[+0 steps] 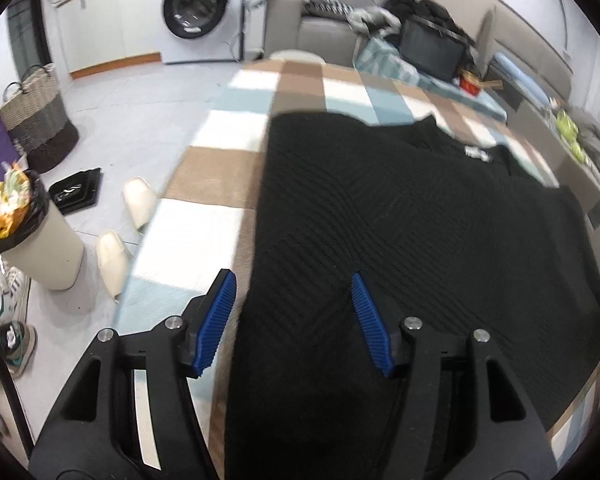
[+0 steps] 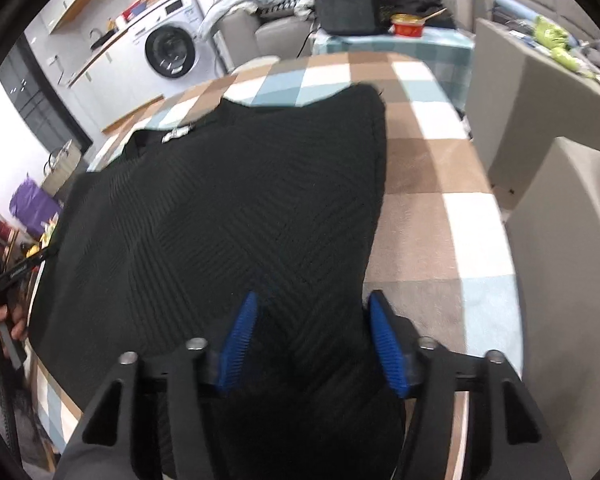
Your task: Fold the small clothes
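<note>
Checked cloth (image 1: 204,168) covers my table, and the black knit top (image 1: 400,216) lies flat across it. My left gripper (image 1: 294,324) and right gripper (image 2: 314,344) both stand open over its near hem, gripping nothing.

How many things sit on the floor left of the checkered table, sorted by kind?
Slippers: 2
Woven baskets: 1
Bins: 1
Black trays: 1
Sneakers: 2 that I can tell
Total: 7
</note>
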